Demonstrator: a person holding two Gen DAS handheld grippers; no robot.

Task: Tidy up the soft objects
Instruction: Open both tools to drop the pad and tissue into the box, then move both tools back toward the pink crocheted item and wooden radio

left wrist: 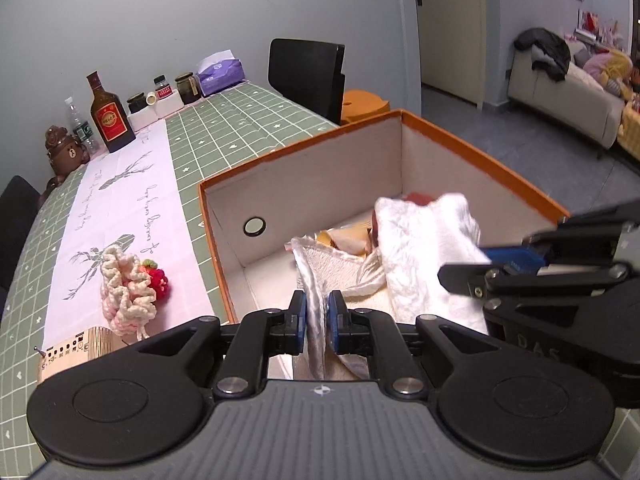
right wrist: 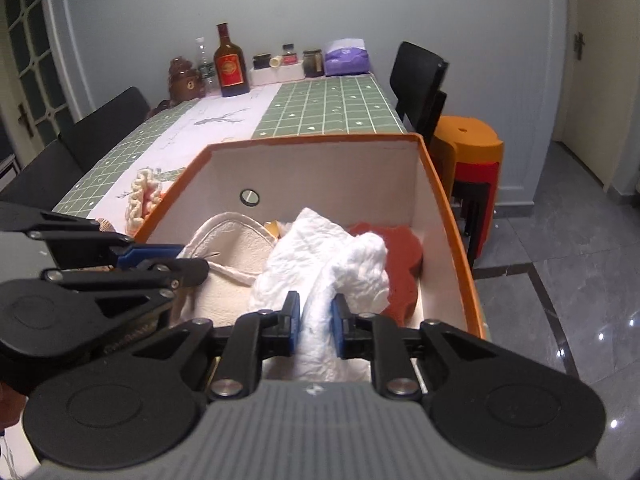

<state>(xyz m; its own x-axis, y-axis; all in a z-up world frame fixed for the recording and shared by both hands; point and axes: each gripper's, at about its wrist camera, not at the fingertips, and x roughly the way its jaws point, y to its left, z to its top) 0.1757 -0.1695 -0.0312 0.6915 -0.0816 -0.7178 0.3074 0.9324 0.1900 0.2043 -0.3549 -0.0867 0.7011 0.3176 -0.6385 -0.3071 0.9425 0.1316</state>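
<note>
— Holding a satin-edged cream cloth (left wrist: 318, 312) in my left claw (left wrist: 318, 314); the blue pads are nearly together with the cloth's edge pinched between them.

— And your right one?

— My right claw (right wrist: 316, 320) has a crumpled white towel (right wrist: 320, 264) running between its pads. The gap is narrow, but I cannot tell whether the pads press on it or merely flank it.

— Where are both pieces?

— Inside the box (left wrist: 480, 152), orange outside and white within, which sits at the near end of the table (left wrist: 248, 120). In my left view the towel lies at two o'clock from the cream cloth, touching it. In my right view the cream cloth spreads at ten o'clock, and a rust-red cloth (right wrist: 400, 252) lies at two o'clock against the box's right wall.

— Anything soft outside the box?

— Yes, a knitted cream-and-pink piece with a red yarn strawberry (left wrist: 132, 284), on the pale runner (left wrist: 120, 200) just left of the box, at nine o'clock in my left view.

— And farther off?

— A brown bottle (left wrist: 110, 114) with a red label stands at the far end, at eleven o'clock.
</note>
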